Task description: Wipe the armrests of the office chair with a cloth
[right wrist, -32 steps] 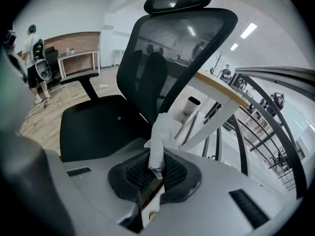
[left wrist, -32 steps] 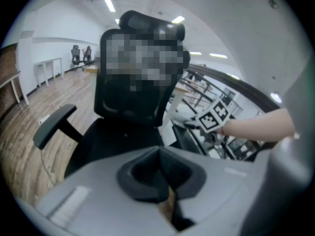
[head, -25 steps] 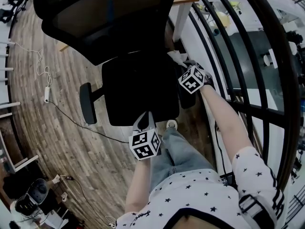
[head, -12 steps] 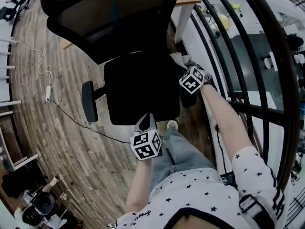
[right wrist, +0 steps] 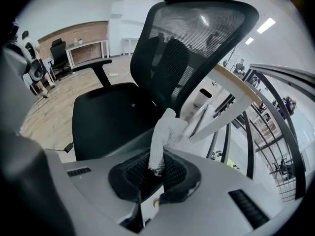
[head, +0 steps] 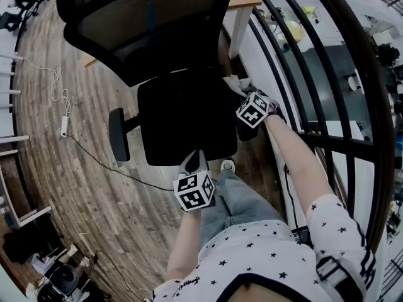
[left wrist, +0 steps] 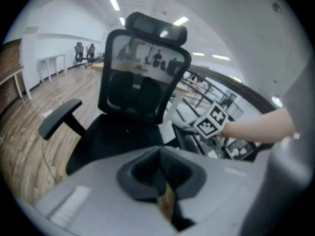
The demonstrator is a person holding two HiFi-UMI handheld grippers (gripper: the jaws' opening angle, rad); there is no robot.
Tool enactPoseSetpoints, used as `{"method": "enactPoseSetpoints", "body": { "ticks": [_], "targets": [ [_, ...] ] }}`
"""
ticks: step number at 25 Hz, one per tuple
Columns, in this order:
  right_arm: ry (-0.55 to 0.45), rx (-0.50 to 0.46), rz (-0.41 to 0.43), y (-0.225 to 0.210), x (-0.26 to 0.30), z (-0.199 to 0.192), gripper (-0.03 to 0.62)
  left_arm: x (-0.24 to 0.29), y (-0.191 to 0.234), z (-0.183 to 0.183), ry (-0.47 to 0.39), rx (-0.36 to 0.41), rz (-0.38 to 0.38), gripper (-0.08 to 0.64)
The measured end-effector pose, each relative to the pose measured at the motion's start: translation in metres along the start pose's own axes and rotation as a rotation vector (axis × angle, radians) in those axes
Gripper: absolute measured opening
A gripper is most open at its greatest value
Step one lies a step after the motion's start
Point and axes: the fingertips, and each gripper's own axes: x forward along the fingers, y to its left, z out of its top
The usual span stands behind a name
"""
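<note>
A black office chair (head: 182,115) with a mesh back stands in front of me. Its left armrest (head: 117,134) sticks out bare over the floor; it also shows in the left gripper view (left wrist: 59,117). My right gripper (head: 247,96) is over the chair's right armrest (head: 247,129), shut on a white cloth (head: 235,82). In the right gripper view the cloth (right wrist: 165,136) stands up out of the right gripper (right wrist: 156,173). My left gripper (head: 194,162) hangs at the seat's front edge, shut and empty (left wrist: 160,173).
Wooden floor with a cable and power strip (head: 63,123) lies to the left. A desk with a white leg (head: 238,24) stands behind the chair. A black railing (head: 302,106) runs close along the right. My leg in jeans (head: 236,197) is below the seat.
The right gripper and cloth have edged slightly nearer to me along the right armrest. The left gripper has hardly moved.
</note>
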Motion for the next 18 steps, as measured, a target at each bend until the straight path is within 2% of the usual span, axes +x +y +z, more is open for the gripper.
{"method": "enactPoseSetpoints", "body": {
  "ticks": [18],
  "targets": [
    [0.030,-0.036,0.034,0.037,-0.020,-0.020,0.029,-0.013,0.004,0.002,-0.008,-0.009,-0.007,0.006]
  ]
}}
